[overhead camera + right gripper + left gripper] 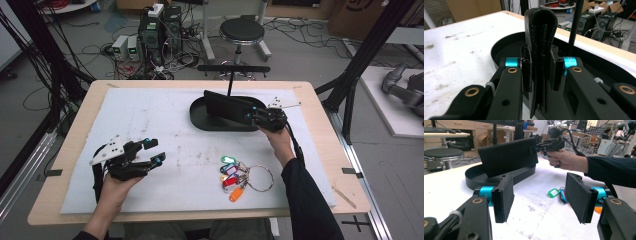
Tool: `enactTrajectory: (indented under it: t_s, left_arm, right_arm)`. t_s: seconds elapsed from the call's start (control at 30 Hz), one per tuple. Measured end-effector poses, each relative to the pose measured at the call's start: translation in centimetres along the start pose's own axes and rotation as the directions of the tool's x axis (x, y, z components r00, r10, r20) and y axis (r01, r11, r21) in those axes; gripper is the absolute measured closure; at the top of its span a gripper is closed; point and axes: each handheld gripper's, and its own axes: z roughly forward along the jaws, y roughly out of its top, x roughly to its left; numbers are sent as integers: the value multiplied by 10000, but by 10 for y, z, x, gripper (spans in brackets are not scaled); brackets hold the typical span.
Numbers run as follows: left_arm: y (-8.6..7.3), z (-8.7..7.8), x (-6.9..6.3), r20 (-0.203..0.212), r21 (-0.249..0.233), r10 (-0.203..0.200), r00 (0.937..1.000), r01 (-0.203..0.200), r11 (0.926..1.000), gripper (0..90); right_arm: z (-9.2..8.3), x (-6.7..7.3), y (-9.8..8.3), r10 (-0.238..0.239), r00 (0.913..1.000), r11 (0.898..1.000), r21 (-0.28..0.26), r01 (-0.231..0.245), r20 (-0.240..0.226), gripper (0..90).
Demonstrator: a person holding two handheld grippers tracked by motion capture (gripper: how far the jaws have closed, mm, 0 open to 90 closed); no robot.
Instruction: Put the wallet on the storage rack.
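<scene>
Black leather wallet (227, 107): flat, rectangular, matte and lightly grained, with a folded spine and stitched layered edges. It is standing on edge, tilted, over the black oval tray (202, 121) at the far middle of the desk (75, 125).

Right gripper (254, 116): its jaws are clamping narrowly on the wallet's end, pads pressing both faces. The right gripper view is showing the wallet (540, 50) edge-on, its rounded fold on top and several leaves between the pads, detail that the high view is not giving.

Left gripper (153, 151): its jaws are standing well apart and holding nothing, hovering over the near left of the white mat (150, 115). The left gripper view is showing the felt-like black pads (504, 195) on cyan mounts, and farther off the wallet's broad face (507, 156) and the tray's low glossy wall (471, 178).

Key tags on a ring (235, 175): coloured plastic tags in green, blue, red and orange on a thin metal ring, lying on the mat near the person's right forearm, well apart from the tray.

Mat: white, soft-looking, stained with brown smudges, covering most of the pale wooden desk.
</scene>
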Motion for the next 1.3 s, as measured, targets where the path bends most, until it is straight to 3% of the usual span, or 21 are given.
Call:
enactTrajectory:
  t_s: [0.23, 0.4, 0.73, 1.1, 1.3]
  left_arm:
    - [-1, -1, -1, -59, 98, 36, 10000, -35, 9999, 397]
    - [-3, -1, 0, 36, 194, 38, 10000, -39, 9998, 397]
    - [-3, 1, -5, 179, 300, 205, 9996, -210, 9993, 397]
    - [-4, 1, -4, 135, 321, 216, 9997, -220, 9992, 385]
    - [-4, 2, -4, 152, 357, 224, 9996, -229, 9991, 385]
  right_arm:
    - [12, -8, 3, -41, 9995, 9999, 133, 45, -312, 773]
    - [15, -12, 0, -27, 9998, 10000, 46, 28, -219, 770]
    - [13, -21, -8, 100, 9999, 9987, 495, -106, 129, 759]
    - [17, -19, -12, -551, 9976, 9904, 1289, 493, 424, 748]
    - [18, -19, -14, -691, 9956, 9846, 1650, 578, 639, 735]
